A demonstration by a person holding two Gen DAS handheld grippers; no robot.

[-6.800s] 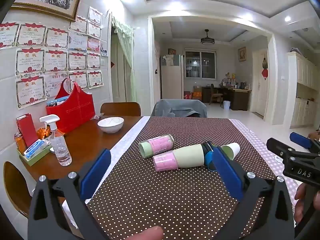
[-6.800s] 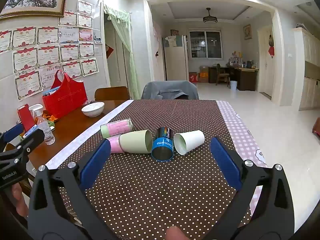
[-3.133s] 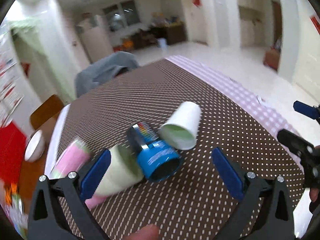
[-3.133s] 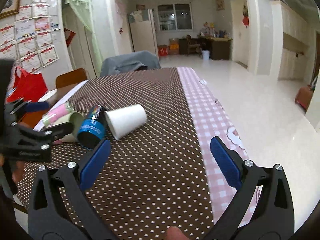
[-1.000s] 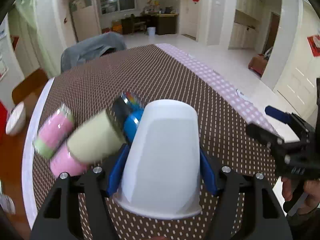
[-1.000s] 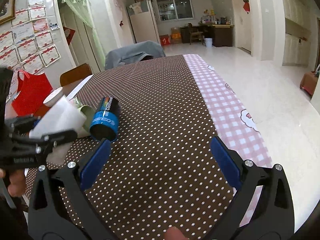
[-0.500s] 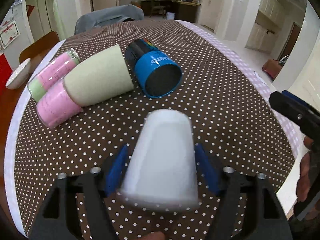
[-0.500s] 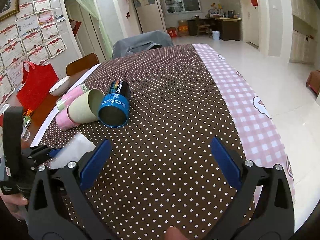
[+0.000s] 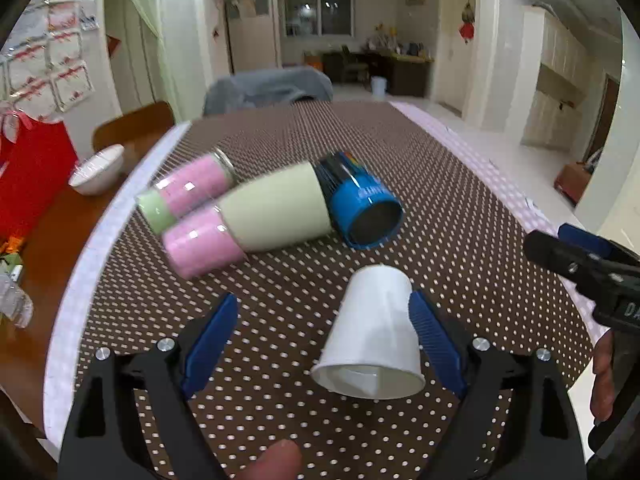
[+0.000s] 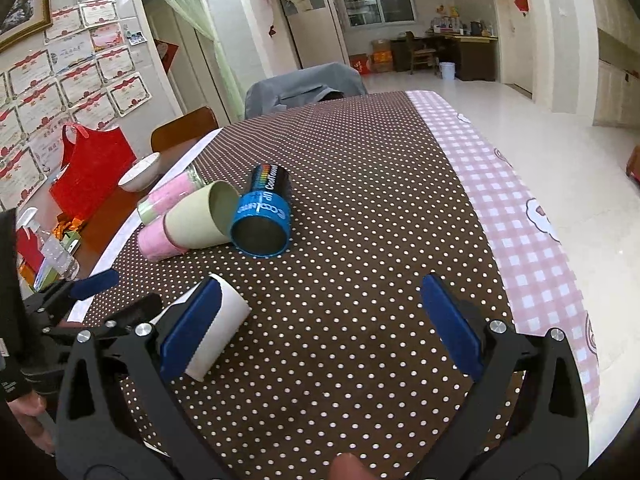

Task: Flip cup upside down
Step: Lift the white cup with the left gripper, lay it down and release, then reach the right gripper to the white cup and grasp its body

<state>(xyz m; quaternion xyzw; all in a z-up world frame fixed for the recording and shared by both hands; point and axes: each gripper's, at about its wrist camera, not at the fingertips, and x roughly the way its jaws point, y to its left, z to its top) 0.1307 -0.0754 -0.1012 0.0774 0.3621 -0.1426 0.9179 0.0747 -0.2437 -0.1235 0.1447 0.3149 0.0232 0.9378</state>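
Note:
A white paper cup (image 9: 374, 334) stands upside down, rim on the brown dotted tablecloth (image 9: 460, 240), between my left gripper's fingers. My left gripper (image 9: 324, 344) is open; the cup rests against its right pad (image 9: 434, 342), and a wide gap lies on the left. In the right wrist view the cup (image 10: 218, 330) shows partly behind my right gripper's left pad (image 10: 192, 326). My right gripper (image 10: 320, 324) is open and empty above the cloth, to the right of the cup.
A blue-and-black can (image 9: 360, 208), a pale green cup (image 9: 276, 210) and two pink containers (image 9: 192, 190) lie on their sides further back. A white bowl (image 9: 96, 168), a red bag (image 9: 28, 176) and a spray bottle (image 10: 48, 240) are at the left. Table edge close at right.
The left gripper has opened and let go of the cup, which now stands rim down on the cloth. The right gripper has barely moved.

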